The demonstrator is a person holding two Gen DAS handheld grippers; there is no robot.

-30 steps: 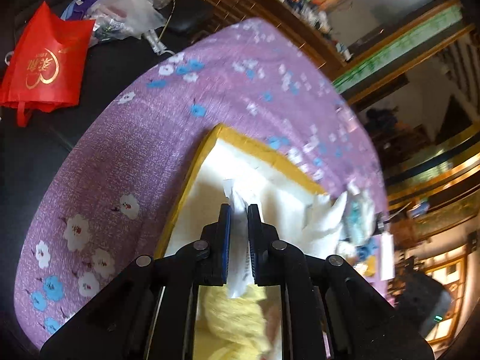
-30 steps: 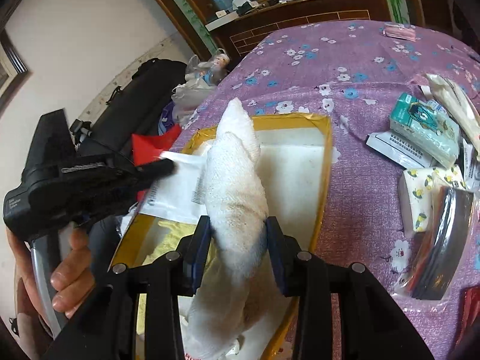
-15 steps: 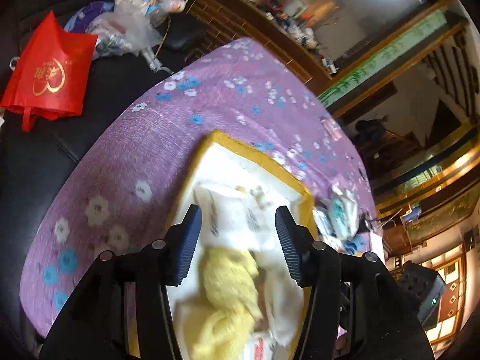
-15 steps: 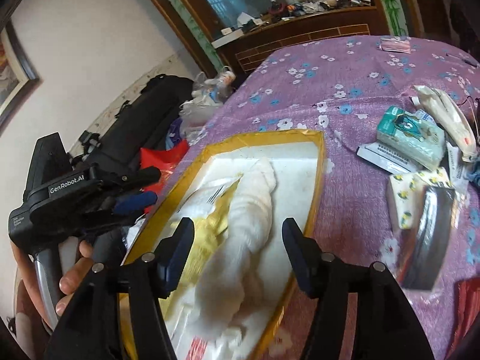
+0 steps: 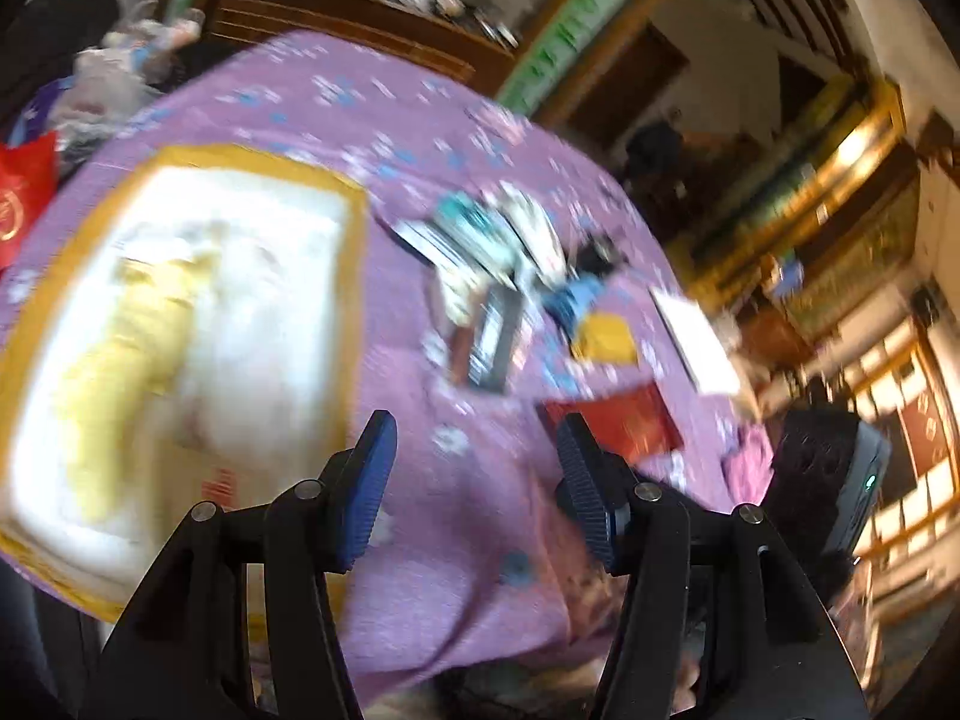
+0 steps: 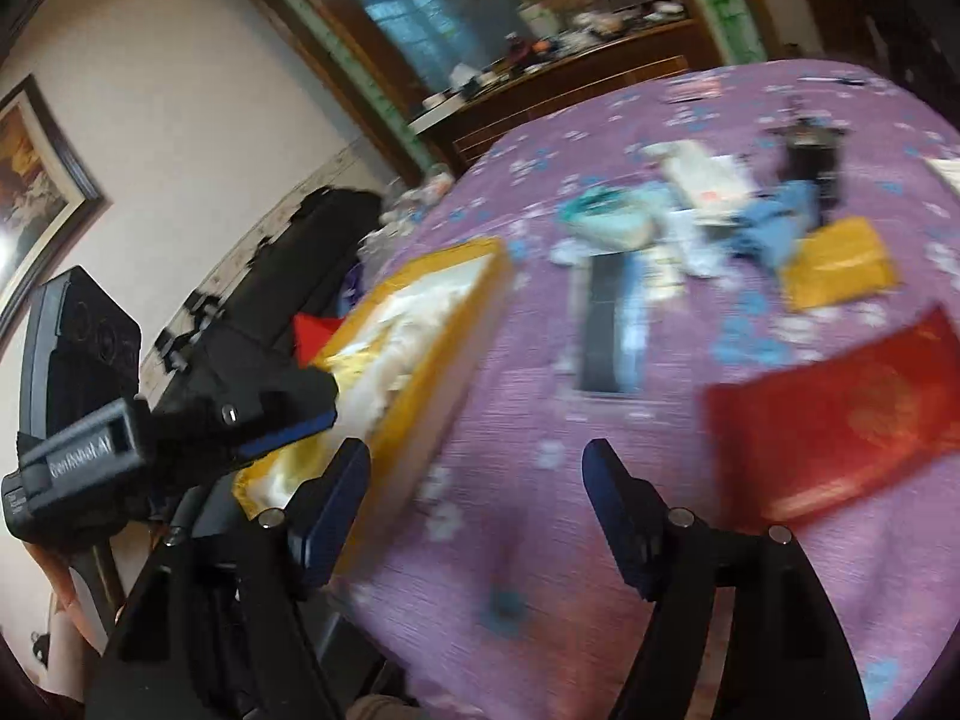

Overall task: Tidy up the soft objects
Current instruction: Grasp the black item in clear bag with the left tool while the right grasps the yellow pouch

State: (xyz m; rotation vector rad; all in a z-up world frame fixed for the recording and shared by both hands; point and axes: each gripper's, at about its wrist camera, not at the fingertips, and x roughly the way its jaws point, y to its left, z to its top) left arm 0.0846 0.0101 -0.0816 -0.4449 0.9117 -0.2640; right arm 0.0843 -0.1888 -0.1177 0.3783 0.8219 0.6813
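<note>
**Towels down in the tray, both tools swing away**

Towels (image 5: 180, 324), white and yellow, lie in the yellow-rimmed tray (image 5: 354, 252) on the tabletop (image 5: 468, 480), gathered there to keep soft things together. Left tool (image 5: 474, 480) and right tool (image 6: 474, 498) have just been opening; both gape empty. A second ago each pinched cloth over the tray; now they face the clutter (image 6: 690, 228) beside it.

Home: floral tablecloth (image 5: 480, 480), wooden sideboard (image 6: 570, 90)
</note>
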